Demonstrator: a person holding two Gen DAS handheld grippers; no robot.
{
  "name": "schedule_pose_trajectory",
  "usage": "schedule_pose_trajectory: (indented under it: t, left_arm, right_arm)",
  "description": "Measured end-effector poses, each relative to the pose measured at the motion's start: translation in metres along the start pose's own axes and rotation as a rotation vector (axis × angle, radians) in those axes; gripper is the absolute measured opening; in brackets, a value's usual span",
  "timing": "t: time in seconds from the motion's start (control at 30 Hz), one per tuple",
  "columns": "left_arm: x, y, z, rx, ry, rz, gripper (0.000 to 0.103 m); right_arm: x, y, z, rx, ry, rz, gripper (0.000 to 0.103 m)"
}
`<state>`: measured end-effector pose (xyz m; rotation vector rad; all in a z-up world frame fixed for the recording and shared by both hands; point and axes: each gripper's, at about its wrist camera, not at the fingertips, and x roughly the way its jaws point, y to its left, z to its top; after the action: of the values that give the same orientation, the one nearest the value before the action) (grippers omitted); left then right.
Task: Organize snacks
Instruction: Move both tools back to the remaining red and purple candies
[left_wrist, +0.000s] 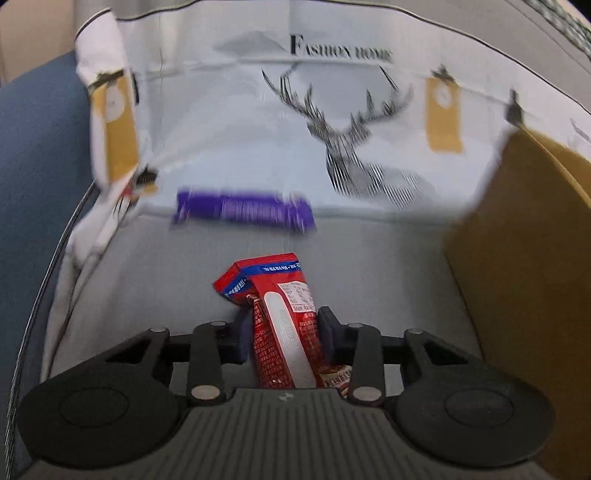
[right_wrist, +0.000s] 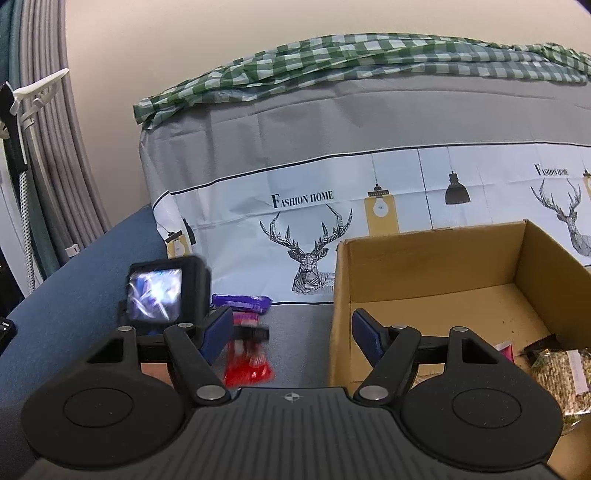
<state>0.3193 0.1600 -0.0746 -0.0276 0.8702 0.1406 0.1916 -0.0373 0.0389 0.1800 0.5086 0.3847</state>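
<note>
Snack-wise, the left gripper (left_wrist: 282, 325) has its jaws closed on the red packet (left_wrist: 284, 321), long axis running forward between the pads. Rightward lies the cardboard box (right_wrist: 436, 273), where the right gripper (right_wrist: 291, 332) hovers open and empty at its near-left corner.

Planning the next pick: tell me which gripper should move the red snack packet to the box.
Left. The left gripper already has the red snack packet between its fingers; the right gripper hovers empty near the cardboard box.
</note>
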Motion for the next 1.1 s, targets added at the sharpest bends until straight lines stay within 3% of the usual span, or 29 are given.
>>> schedule_pose_trajectory:
  t: [0.1,0.17,0.27,0.37,0.53,0.67,0.73,0.77,1.0,1.1]
  left_arm:
    - [-0.031,0.007,-0.035,-0.042,0.061,-0.052,0.040]
    - [-0.056,0.016,-0.057,-0.109,0.108,-0.126,0.044]
    - [-0.082,0.040,-0.070,-0.217,0.111,-0.229,0.058]
    - [-0.104,0.071,-0.054,-0.278,0.011,-0.199,0.061]
    - [-0.104,0.082,0.004,-0.277,-0.081,-0.168,0.054]
    - [-0.070,0.056,0.052,-0.145,-0.097,-0.123,0.060]
    - [-0.042,0.042,0.067,-0.077,-0.076,-0.082,0.083]
    - [-0.026,0.033,0.073,-0.026,-0.071,-0.056,0.086]
    - [0.049,-0.011,0.074,0.454,-0.050,0.078,0.095]
    - [0.067,-0.013,0.074,0.530,-0.056,0.081,0.094]
  right_arm:
    - [-0.001,0.003,-0.001,-0.012,0.007,0.003,0.073]
    - [-0.002,0.007,-0.003,-0.026,0.011,0.012,0.073]
    - [-0.006,0.017,-0.007,-0.049,0.013,0.030,0.073]
    - [-0.012,0.032,-0.017,-0.085,0.021,0.053,0.074]
    - [-0.009,0.058,-0.039,-0.168,0.074,0.107,0.074]
    - [0.012,0.073,-0.057,-0.215,0.227,0.204,0.077]
    - [0.023,0.075,-0.065,-0.217,0.297,0.240,0.078]
    - [0.026,0.076,-0.070,-0.222,0.311,0.246,0.078]
    - [0.054,0.069,-0.079,-0.232,0.450,0.221,0.081]
    - [0.063,0.062,-0.082,-0.216,0.498,0.203,0.081]
